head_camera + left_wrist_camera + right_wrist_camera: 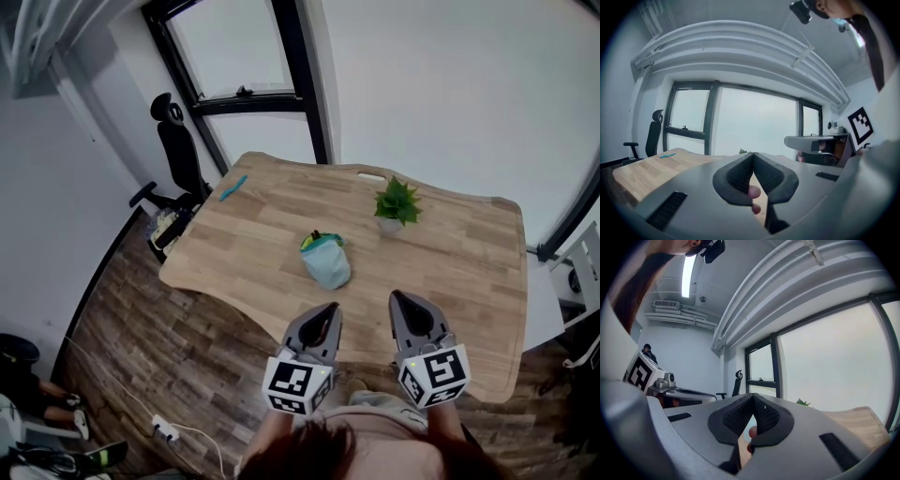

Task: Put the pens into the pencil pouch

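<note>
Left gripper [326, 311] and right gripper [397, 300] closed, empty; pen [233, 187] far ahead-left of left jaws, slanted; pouch [326, 263] nearer.

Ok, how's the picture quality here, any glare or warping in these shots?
Head view: the wide lens bows the table edges, and the light is soft and even, with no hard shadows. Left gripper view: the window is washed out white, inside a dark round border. Right gripper view: the ceiling lamp glares, and the ceiling rails curve strongly.
</note>
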Available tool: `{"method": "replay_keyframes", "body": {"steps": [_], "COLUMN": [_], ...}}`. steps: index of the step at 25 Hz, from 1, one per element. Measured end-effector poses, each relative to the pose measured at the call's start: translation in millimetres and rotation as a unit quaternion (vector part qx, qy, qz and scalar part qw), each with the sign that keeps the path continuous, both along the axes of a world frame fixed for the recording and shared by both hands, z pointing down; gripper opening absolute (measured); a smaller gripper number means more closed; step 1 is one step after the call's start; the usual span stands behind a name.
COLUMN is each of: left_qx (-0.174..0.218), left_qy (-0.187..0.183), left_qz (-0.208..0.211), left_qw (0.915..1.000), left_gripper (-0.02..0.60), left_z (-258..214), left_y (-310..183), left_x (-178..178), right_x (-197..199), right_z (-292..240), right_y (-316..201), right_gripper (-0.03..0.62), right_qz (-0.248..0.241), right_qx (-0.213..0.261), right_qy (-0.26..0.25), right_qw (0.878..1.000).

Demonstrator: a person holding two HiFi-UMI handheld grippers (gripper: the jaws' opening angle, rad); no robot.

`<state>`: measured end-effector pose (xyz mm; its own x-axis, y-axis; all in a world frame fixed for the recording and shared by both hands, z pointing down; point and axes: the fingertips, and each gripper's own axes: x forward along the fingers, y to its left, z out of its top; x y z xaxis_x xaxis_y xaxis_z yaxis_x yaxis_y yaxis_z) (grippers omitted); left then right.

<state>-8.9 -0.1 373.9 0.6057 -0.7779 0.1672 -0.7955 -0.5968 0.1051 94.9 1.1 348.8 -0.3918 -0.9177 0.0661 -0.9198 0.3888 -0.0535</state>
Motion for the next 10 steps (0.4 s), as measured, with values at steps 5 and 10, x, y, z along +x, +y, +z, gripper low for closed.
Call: {"method": "replay_keyframes", "body": {"steps": [5, 10], "left_qx": [0.000, -0.014], "left_qy": [0.005, 0.012], "left_qz": [0.019, 0.034], "left_qw": [0.9998, 0.9992], "left_gripper": [0.003, 0.003], "left_z": [-2.0, -0.2], "left_y": [-2.8, -6.8], "left_x": [8.8, 13.0], "right_x": [4.1, 5.9], "right_z": [-1.6, -1.7], "right_y": [-3.7, -9.4], "right_gripper": [0.000, 0.000], "right_qz": [0.007, 0.010], "right_qx": [-0.004, -0.007], "right_qy": [-0.002, -0.007], "right_qw": [1.000, 1.000]}}
